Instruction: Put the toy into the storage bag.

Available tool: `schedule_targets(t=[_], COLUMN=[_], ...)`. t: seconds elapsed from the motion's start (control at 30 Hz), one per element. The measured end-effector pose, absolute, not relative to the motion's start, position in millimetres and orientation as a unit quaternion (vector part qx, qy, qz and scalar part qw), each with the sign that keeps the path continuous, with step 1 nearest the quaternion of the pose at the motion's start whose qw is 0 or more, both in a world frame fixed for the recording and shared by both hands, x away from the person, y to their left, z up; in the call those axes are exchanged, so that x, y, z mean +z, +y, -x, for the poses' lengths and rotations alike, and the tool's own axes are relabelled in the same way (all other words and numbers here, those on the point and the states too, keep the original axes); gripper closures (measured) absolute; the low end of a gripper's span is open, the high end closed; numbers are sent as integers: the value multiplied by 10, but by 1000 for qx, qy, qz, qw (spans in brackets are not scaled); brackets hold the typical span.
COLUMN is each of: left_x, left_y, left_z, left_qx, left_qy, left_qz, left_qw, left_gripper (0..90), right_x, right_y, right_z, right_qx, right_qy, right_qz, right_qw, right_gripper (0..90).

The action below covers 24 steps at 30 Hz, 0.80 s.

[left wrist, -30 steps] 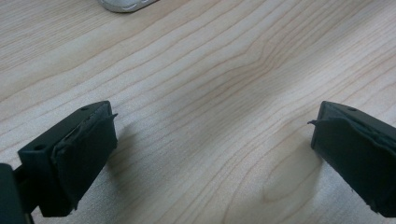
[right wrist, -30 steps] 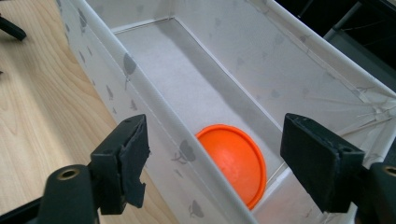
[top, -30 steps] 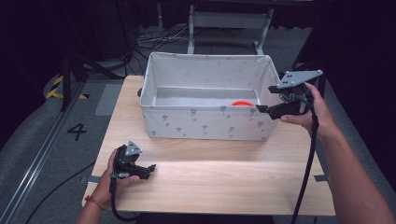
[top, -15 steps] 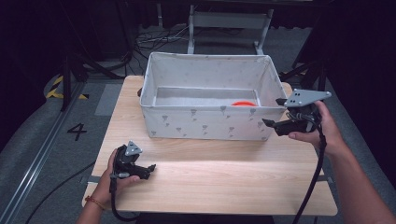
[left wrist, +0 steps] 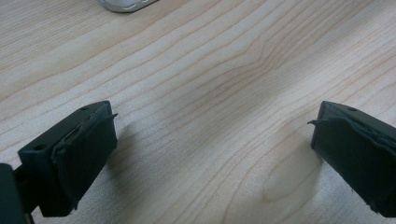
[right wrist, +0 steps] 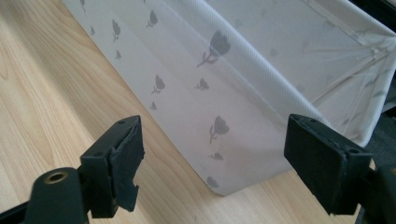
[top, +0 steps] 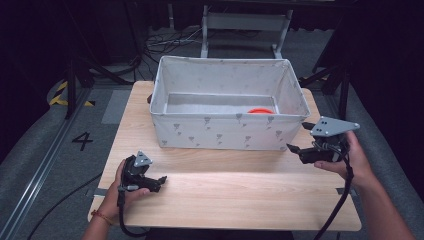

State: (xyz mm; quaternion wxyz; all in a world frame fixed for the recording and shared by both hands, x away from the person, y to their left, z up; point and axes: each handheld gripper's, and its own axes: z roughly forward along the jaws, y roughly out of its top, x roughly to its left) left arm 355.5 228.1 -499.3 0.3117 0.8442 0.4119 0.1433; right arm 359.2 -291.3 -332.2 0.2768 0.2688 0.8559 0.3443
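A white fabric bin [top: 220,131] printed with grey tulips stands at the back middle of the wooden table [top: 235,200]. A red-orange object [top: 261,110] lies inside it at the right, mostly hidden by the front wall. My right gripper [top: 298,136] hovers low by the bin's front right corner, open and holding nothing. In the right gripper view that corner of the bin [right wrist: 219,112] lies just beyond the open right gripper [right wrist: 212,158]. My left gripper [top: 161,181] rests at the front left of the table, open over bare wood, as the left gripper [left wrist: 212,140] view confirms.
A cable trails from each gripper off the table's front edge. A pale rounded edge [left wrist: 126,4] peeks in at the top of the left gripper view. Dark floor with cables, a metal frame [top: 240,25] and a "4" marking [top: 82,141] surrounds the table.
My right gripper has come down and back from the bin's right rim to a low spot by its front right corner. The left gripper has stayed put.
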Motion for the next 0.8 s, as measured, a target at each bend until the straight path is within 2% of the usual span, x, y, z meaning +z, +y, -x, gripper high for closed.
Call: schedule_targets(t=[0.23, 0.4, 0.8], left_x=[-4994, -4993, -4993], left_y=[2281, 2281, 2281], left_z=[-3555, -3555, -3557], left_qx=[143, 143, 143], left_qy=[412, 412, 412], left_qz=[-844, -844, -844], left_qw=[312, 312, 311], left_gripper=[5, 5, 5], right_x=[-3596, -3854, -4452], right_y=[-3012, -3115, -3376], right_z=[-3471, -3448, -3442], right_qx=[347, 342, 325], right_qy=[850, 855, 852], right_qz=[-277, -297, -349], right_qw=[284, 252, 219], right_gripper=[214, 226, 224])
